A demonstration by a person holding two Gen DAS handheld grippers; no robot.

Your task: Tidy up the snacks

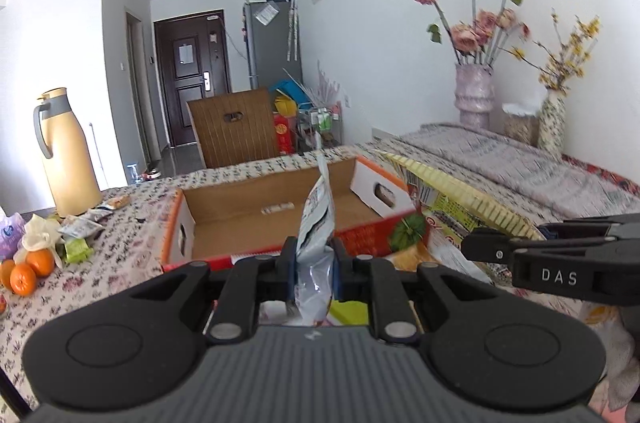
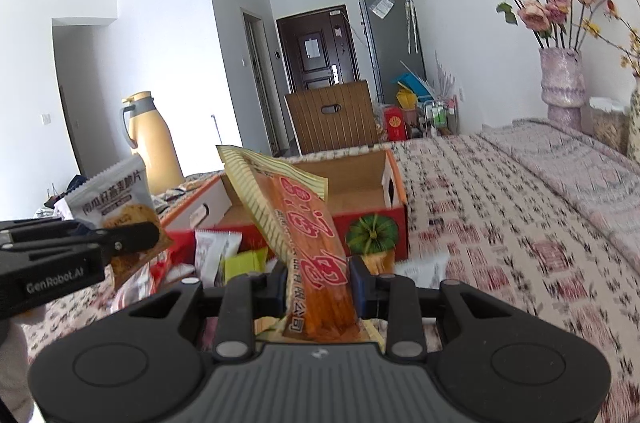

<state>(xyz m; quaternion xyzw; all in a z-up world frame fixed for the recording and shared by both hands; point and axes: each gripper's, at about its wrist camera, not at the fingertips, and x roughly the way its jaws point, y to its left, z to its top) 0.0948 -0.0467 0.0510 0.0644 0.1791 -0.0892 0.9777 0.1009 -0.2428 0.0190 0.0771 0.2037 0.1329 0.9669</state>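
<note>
Left wrist view: the left gripper [image 1: 314, 263], low centre of the frame, has its jaws clamped tight on a silvery grey snack packet [image 1: 316, 235] that stands edge-on and rises toward mid-frame; at the right edge the right gripper [image 1: 480, 247] reaches in beside a yellow-striped snack bag [image 1: 460, 195]. Right wrist view: the same bag [image 2: 316, 243], orange with red lettering, is pinched between the right gripper's [image 2: 318, 287] narrowly set jaws at lower centre and leans up and to the left; the grey packet [image 2: 120, 199] shows face-on at the left with the left gripper [image 2: 132, 239]. Behind both packets, mid-frame, the open cardboard box [image 1: 260, 219] sits on the flowered tablecloth [image 1: 120, 255], its floor apparently bare; loose snacks [image 2: 224, 255] lie in front of it, more small packets [image 1: 80, 235] and oranges [image 1: 30, 269] at lower left, a thermos jug [image 1: 66, 151] behind them. Judged from this, both packets are held clear of the table for loading into the box; the next move calls for carrying each over the near wall, lowering it inside, and loosening the grip only once it rests flat.
</note>
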